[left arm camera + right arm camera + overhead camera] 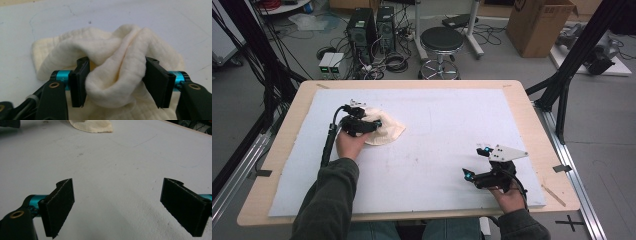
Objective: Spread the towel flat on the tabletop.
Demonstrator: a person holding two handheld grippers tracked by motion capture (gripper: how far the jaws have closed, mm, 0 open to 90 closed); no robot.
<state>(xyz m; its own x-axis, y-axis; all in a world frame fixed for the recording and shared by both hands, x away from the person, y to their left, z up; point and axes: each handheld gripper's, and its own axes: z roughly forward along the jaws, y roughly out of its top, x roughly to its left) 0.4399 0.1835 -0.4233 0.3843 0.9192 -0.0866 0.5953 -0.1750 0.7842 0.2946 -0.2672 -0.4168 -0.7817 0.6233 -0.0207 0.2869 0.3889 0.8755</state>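
Observation:
A crumpled cream cloth (388, 132) lies on the left part of the white board (452, 125). My left gripper (363, 123) sits on top of it, and its two black pads squeeze a raised fold of the cloth (112, 50) between them; in the left gripper view the left gripper (116, 76) has the fold bulging between the pads. My right gripper (476, 163) rests low at the board's near right, well away from the cloth. In the right gripper view the right gripper (117, 203) stands wide open over bare board, with the cloth (92, 125) far off at the top.
The board lies on a wooden table (532, 115). Behind the table are a black stool (441, 42), computer towers (362, 30), loose cables and a cardboard box (539, 25). Black frame posts (564, 95) stand to the right of the table.

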